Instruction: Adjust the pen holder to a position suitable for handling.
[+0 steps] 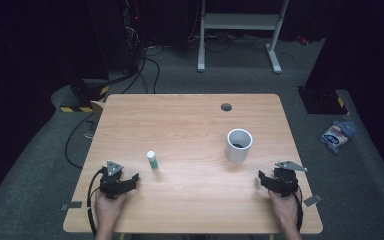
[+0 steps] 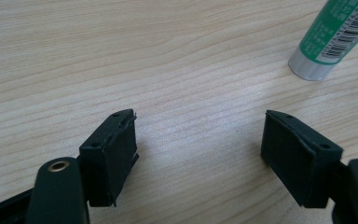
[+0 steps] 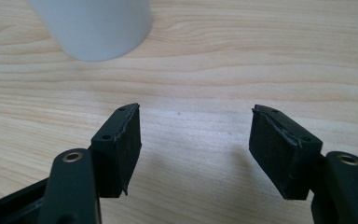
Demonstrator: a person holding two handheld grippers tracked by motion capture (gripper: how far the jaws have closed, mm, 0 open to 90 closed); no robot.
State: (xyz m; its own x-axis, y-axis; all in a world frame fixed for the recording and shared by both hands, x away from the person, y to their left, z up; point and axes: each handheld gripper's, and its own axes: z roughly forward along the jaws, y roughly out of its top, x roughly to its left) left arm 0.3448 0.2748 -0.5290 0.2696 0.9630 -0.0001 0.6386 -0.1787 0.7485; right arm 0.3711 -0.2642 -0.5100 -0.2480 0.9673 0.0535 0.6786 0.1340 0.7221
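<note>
Sitting at the very start of things here, nothing grabbed yet. Both hands rest on the near edge of the tabletop (image 1: pixel 190 107). My left claw (image 1: pixel 130 179) has its jaws spread apart with only bare wood between them, and in the left gripper view the glue stick (image 2: pixel 332 38) stands just ahead and off to the right of them, not touching. From the high view the glue stick (image 1: pixel 152 160) is upright, white cap on top, near that claw. My right claw (image 1: pixel 265 177) is also apart and empty, parked near the white cup (image 1: pixel 239 145), which stands open side up toward the right of the tabletop — well apart from the stick.

My read: this is the approach step, looks like stick-goes-in-cup. Next move calls for swinging the left claw toward the stick so the body sits squarely between the pads, then closing gently — it's skinny and standing, so a nudge from one jaw could tip it over.
</note>
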